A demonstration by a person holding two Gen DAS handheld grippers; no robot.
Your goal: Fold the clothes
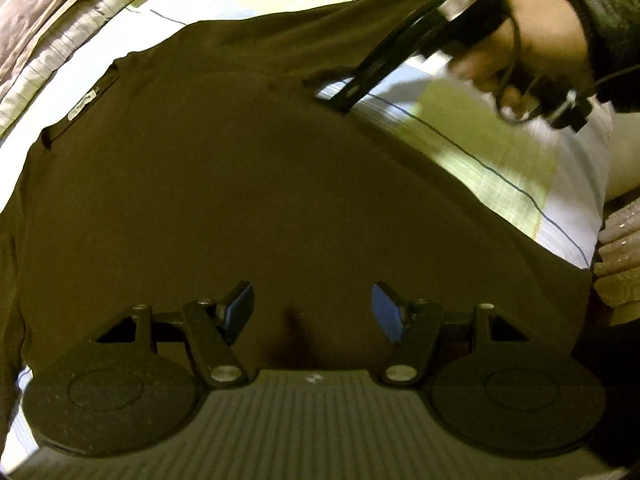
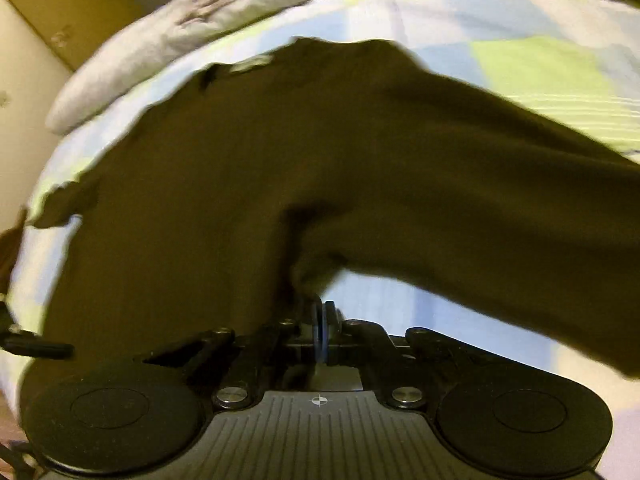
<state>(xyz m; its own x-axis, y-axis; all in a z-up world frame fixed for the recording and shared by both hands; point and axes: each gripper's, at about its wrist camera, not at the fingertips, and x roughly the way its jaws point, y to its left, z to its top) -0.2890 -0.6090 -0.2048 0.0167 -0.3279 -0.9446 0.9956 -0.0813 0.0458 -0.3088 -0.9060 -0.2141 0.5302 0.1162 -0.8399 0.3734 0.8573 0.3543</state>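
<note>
dark shirt point(image 1: 224, 184) spread on a checked bedsheet point(image 1: 500, 152), 1 edge lifted

the right gripper point(image 2: 322, 330) is clenched on a fold of the fabric, raising it off the sheet; the left gripper point(image 1: 312, 312) hovers above the cloth, its 2 blue pads point(image 1: 386, 312) spread apart, grasping nothing.

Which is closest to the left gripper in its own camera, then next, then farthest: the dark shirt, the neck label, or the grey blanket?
From the left gripper:
1. Shirt, right beneath and ahead of the open fingers.
2. Neck label, up at the far left, on the collar.
3. Blanket, past the collar in the top left corner.
</note>
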